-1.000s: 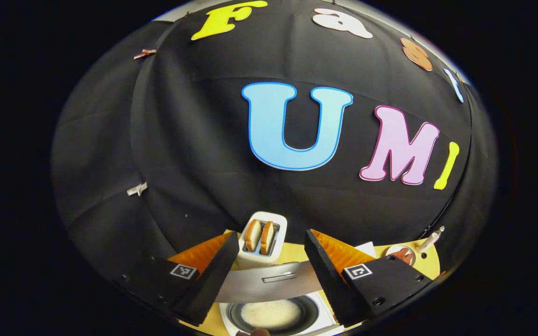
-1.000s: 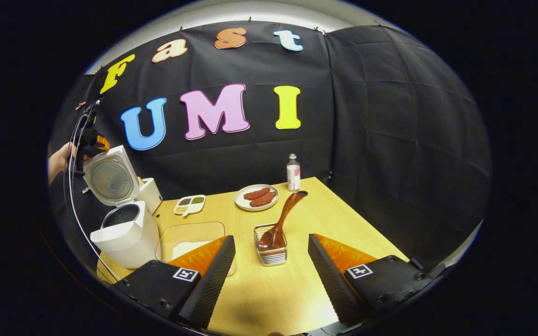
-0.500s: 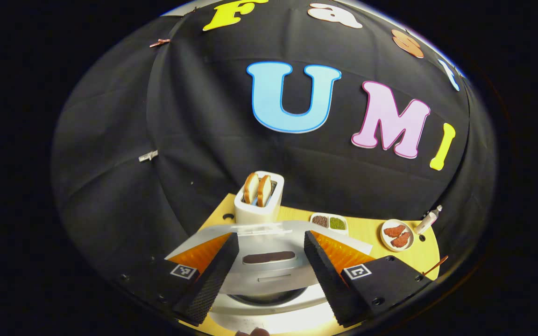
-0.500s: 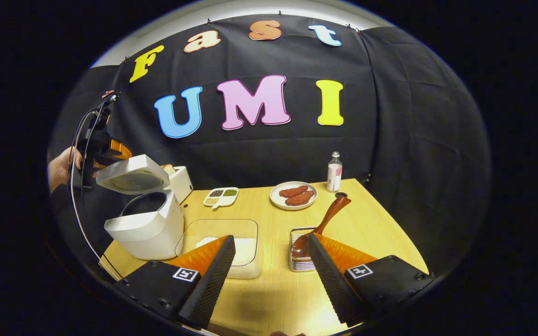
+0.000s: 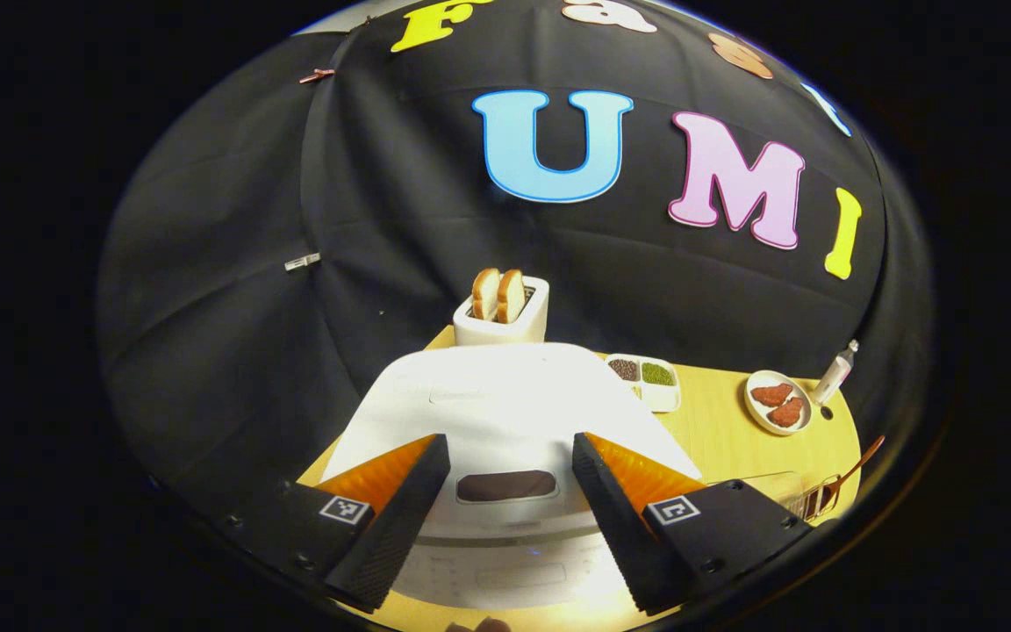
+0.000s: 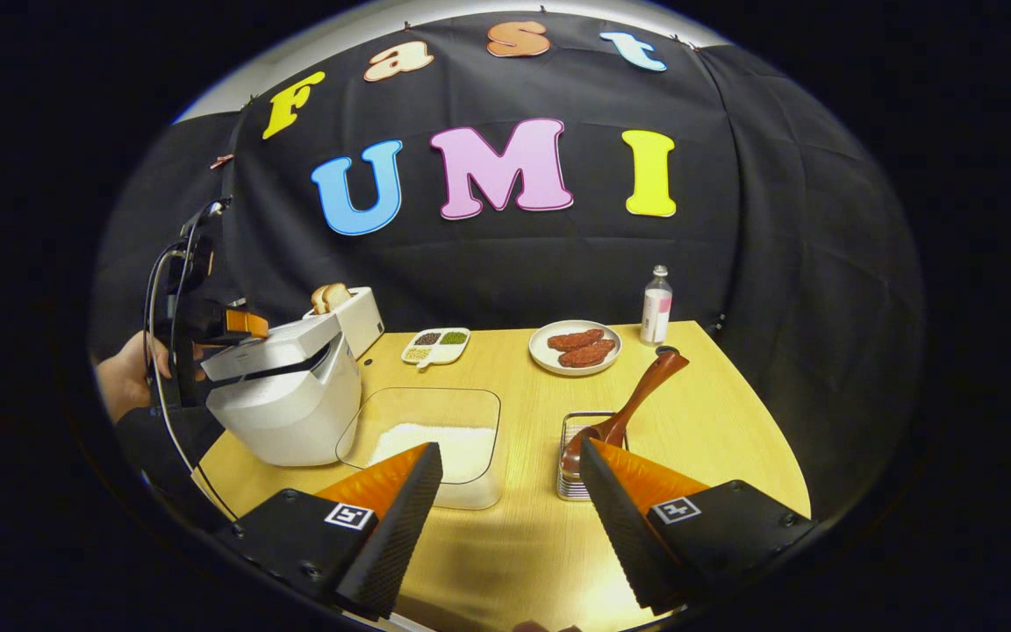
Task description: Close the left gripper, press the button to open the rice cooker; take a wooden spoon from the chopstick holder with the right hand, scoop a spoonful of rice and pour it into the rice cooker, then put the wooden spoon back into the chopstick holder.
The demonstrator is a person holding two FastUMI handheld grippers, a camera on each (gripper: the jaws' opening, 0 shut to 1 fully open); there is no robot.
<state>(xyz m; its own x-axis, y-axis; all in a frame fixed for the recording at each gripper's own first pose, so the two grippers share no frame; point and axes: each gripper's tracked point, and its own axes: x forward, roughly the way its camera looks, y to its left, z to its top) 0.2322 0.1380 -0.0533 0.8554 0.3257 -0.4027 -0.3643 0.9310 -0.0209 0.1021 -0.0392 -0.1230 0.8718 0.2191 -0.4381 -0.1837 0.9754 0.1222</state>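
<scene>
The white rice cooker (image 6: 288, 405) stands at the table's left with its lid (image 6: 273, 347) lowered almost flat, a thin dark gap still under it. My left gripper (image 6: 238, 323), held by a hand, sits on top of that lid. In the left gripper view, the left gripper (image 5: 505, 518) is open, its fingers straddling the lid (image 5: 505, 399) and its dark button window (image 5: 505, 485). The wooden spoon (image 6: 637, 397) leans in the wire chopstick holder (image 6: 577, 456). My right gripper (image 6: 510, 518) hangs open, low over the table, just in front of the holder and the clear rice container (image 6: 431, 439).
A toaster (image 6: 349, 314) with two bread slices stands behind the cooker. A small divided dish (image 6: 435, 345), a plate of sausages (image 6: 576, 348) and a bottle (image 6: 656, 307) line the back of the table. The table's near edge lies below my right gripper.
The cooker lid swung down from upright to nearly shut, with the left gripper following it down. The right gripper drew back from the holder, leaving the spoon in it.
</scene>
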